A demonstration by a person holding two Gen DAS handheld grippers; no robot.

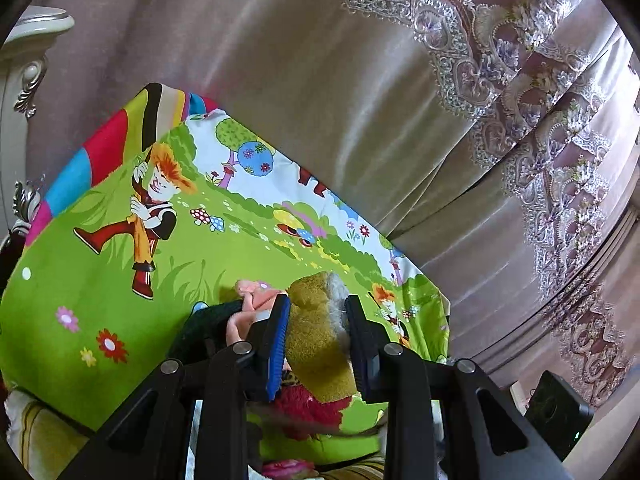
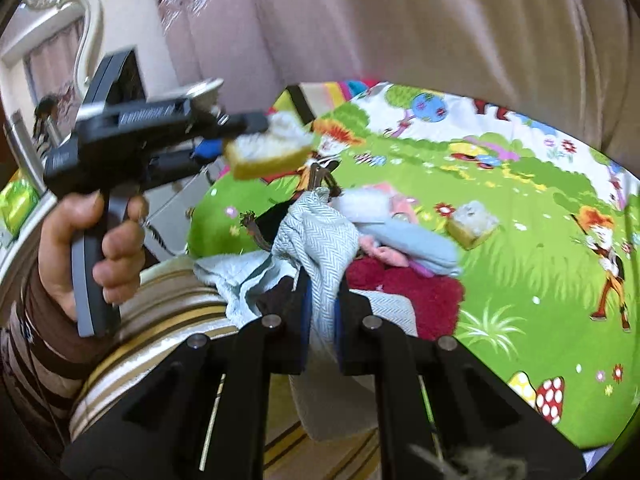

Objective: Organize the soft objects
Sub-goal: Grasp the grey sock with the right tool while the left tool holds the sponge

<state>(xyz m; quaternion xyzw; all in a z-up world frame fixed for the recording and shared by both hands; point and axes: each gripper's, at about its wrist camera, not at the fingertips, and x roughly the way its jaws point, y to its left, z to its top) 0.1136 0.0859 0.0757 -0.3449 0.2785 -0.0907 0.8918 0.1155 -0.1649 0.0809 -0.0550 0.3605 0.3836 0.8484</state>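
My left gripper point(image 1: 318, 306) is shut on a yellow plush slipper point(image 1: 320, 344) with grey-white lining and holds it above the cartoon-print sheet point(image 1: 100, 280). The same gripper and slipper point(image 2: 268, 152) show in the right wrist view, raised at the upper left. My right gripper point(image 2: 322, 284) is shut on a light blue herringbone cloth point(image 2: 316, 236) that hangs from a pile of soft things. The pile holds a dark red fluffy piece point(image 2: 416, 292), a pale blue sock point(image 2: 416, 244) and pink items point(image 2: 388, 256). A second yellow slipper point(image 2: 472, 224) lies on the sheet to the right.
Beige curtains with lace trim point(image 1: 500, 60) hang behind the bed. A striped pillow point(image 2: 160, 312) lies at the lower left. A white carved headboard point(image 2: 72, 12) stands at the far left. A dark green knit item point(image 1: 208, 324) and a red fluffy piece point(image 1: 308, 404) lie under the left gripper.
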